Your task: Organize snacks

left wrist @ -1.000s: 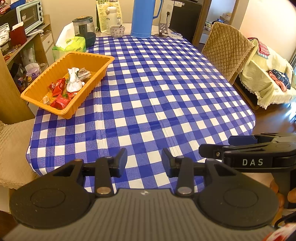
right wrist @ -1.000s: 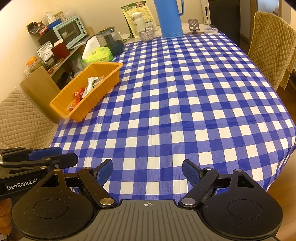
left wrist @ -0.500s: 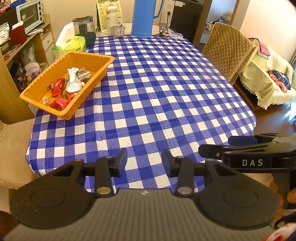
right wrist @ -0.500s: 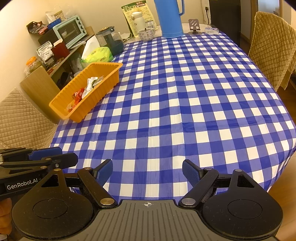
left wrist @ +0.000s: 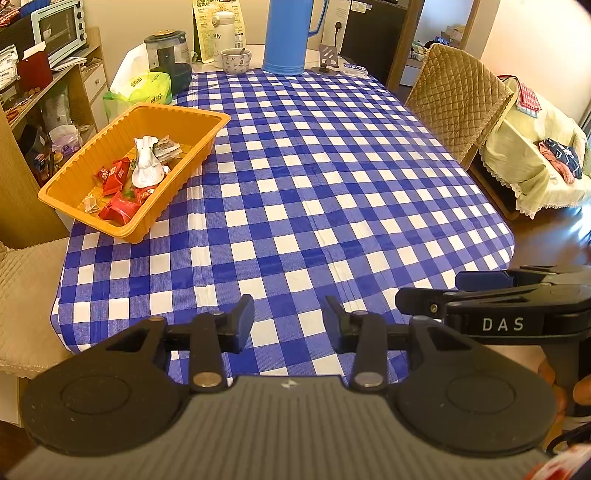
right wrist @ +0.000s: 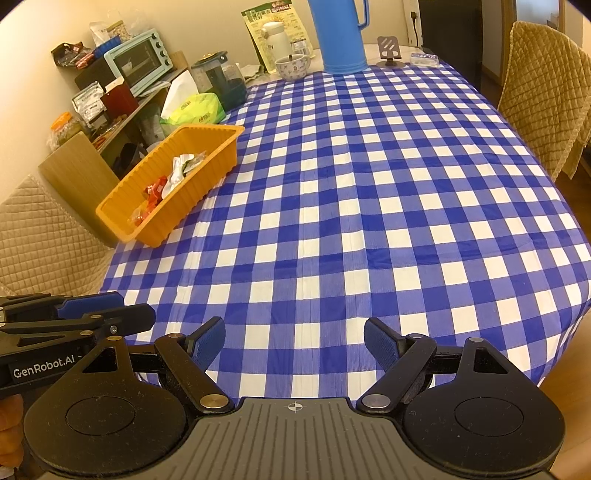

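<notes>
An orange tray (left wrist: 192, 114) (right wrist: 207, 181) stands at the left side of the blue-and-white checked table (left wrist: 332, 192) (right wrist: 369, 192). It holds several wrapped snacks: red packets (left wrist: 116, 177) (right wrist: 155, 192) and a white packet (left wrist: 146, 168) (right wrist: 179, 170). My left gripper (left wrist: 289, 317) is open and empty, above the near table edge. My right gripper (right wrist: 294, 341) is open and empty, also at the near edge. Each gripper shows at the side of the other's view: the right one in the left wrist view (left wrist: 498, 306), the left one in the right wrist view (right wrist: 74, 328).
A blue thermos jug (left wrist: 291, 33) (right wrist: 341, 35), a cup (left wrist: 235, 61), a dark kettle (left wrist: 168, 55) and a tissue pack (left wrist: 147, 88) stand at the far end. Padded chairs (left wrist: 454, 99) (right wrist: 546, 96) flank the right side, another (right wrist: 33, 236) the left. A shelf with a toaster oven (right wrist: 142, 61) stands left.
Both grippers have stayed open and nearly still. The left view has shifted very slightly; the tray and snacks have not moved.
</notes>
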`<state>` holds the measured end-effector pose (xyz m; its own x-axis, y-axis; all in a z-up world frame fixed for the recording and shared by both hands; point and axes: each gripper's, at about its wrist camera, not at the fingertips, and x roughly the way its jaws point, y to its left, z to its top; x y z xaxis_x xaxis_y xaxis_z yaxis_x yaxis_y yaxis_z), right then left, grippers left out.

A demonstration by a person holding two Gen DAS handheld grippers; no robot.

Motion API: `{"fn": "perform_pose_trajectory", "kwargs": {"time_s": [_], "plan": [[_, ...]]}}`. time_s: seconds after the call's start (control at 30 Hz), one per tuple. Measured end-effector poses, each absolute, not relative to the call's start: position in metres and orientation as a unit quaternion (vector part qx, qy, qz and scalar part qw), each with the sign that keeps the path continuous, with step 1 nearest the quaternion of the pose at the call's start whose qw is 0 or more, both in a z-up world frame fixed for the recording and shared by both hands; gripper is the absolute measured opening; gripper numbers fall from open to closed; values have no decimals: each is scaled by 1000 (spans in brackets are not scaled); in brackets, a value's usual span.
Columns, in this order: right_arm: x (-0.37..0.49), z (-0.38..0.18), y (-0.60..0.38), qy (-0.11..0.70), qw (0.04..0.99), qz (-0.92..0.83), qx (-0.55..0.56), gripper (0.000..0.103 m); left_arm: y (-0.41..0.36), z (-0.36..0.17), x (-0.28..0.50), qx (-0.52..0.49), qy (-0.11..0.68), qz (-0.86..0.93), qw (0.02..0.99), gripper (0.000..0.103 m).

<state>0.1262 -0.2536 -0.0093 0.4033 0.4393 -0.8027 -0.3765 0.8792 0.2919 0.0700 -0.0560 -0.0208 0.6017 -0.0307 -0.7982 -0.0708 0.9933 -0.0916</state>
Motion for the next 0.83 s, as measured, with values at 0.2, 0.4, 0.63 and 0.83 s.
{"fn": "perform_pose_trajectory", "kwargs": {"time_s": [0.2, 0.4, 0.63, 0.83], "plan": [[126, -10, -253, 489, 837, 244, 32, 82, -56, -21, 71, -57, 447, 11, 893, 38], [128, -10, -251, 490, 837, 244, 32, 82, -53, -21, 71, -58, 446, 13, 893, 38], [128, -12, -247, 491, 836, 245, 31, 82, -49, -20, 72, -62, 443, 13, 894, 38], [128, -12, -247, 491, 835, 244, 32, 82, -47, -21, 80, -65, 442, 21, 894, 43]]}}
